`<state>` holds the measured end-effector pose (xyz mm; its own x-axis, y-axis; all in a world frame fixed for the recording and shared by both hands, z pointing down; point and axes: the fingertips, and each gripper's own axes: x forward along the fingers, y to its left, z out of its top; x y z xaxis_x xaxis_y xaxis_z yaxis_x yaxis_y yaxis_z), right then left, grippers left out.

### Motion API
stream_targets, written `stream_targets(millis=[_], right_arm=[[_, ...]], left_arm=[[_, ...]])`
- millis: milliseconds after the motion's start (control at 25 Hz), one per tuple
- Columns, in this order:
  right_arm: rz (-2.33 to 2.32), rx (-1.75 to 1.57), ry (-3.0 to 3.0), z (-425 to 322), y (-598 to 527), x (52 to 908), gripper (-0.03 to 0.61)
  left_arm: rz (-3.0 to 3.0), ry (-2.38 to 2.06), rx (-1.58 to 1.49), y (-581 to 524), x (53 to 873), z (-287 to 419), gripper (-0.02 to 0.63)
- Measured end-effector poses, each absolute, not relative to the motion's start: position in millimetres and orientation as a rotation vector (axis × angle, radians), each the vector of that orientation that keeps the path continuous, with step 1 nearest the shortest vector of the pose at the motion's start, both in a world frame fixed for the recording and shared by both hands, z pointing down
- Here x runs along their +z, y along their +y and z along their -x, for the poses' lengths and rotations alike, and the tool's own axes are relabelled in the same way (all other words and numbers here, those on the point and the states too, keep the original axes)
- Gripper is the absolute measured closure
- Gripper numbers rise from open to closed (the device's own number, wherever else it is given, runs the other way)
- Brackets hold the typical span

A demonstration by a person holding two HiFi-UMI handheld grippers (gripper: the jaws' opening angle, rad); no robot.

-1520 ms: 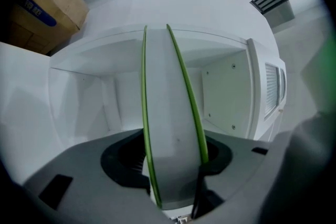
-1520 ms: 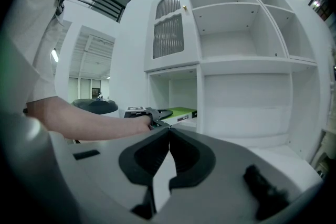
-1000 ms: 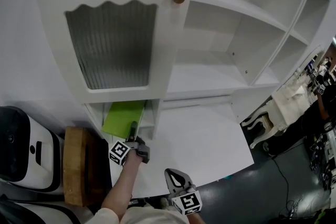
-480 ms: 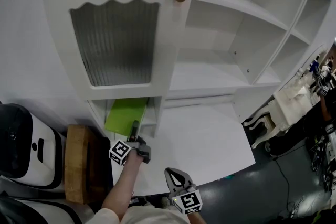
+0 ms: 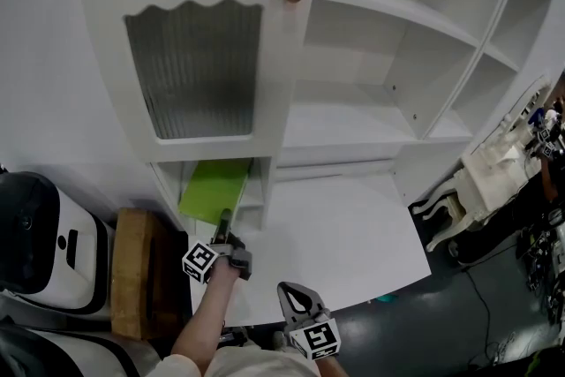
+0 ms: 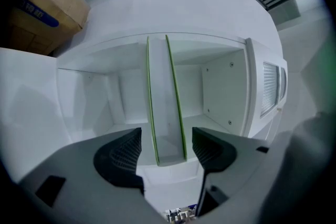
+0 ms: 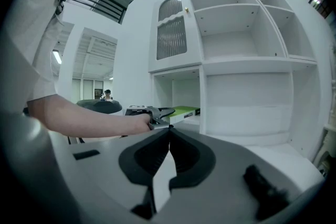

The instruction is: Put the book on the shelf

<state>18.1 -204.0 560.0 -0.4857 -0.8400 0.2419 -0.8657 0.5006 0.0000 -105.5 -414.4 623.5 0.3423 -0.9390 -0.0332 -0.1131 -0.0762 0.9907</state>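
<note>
Book status first: thin green-covered book [image 5: 214, 190] lies flat in low open compartment [image 5: 263, 192] of white wooden cabinet [image 5: 353, 132], right under ribbed-glass door [image 5: 199, 66]. Left gripper [image 5: 224, 223] sits level at compartment mouth. Its jaws have just been opening and now stand at full width. Book's near end is btw them, but neither pad touches it, so it's let go. Right gripper [image 5: 294, 294] is pinched closed on nothing, low over white desk top [image 5: 344, 234], well apart from all this.

Risks, as I judge them: if I back out crooked, a ribbed pad could snag a cover and drag book w/ me. Near end looks close to front lip (can't tell if it overhangs), so even a small tug may tip it out. Compartment side wall is also near, and a wide jaw could clip it.
</note>
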Motion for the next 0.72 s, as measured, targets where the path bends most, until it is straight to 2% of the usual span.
stream_targets(millis=[600,720], right_arm=[[-1.404,0.173,-2.588,-16.8,-185.5,557.4,0.565],[-1.395,0.169,-2.596,-16.6,-182.9,558.2,0.565]], left_arm=[[-1.457,-1.021,-0.979,-367.3,628.5,125.5,0.324],[-1.452,-1.026,-0.979,-355.5,630.1,126.5,0.367]])
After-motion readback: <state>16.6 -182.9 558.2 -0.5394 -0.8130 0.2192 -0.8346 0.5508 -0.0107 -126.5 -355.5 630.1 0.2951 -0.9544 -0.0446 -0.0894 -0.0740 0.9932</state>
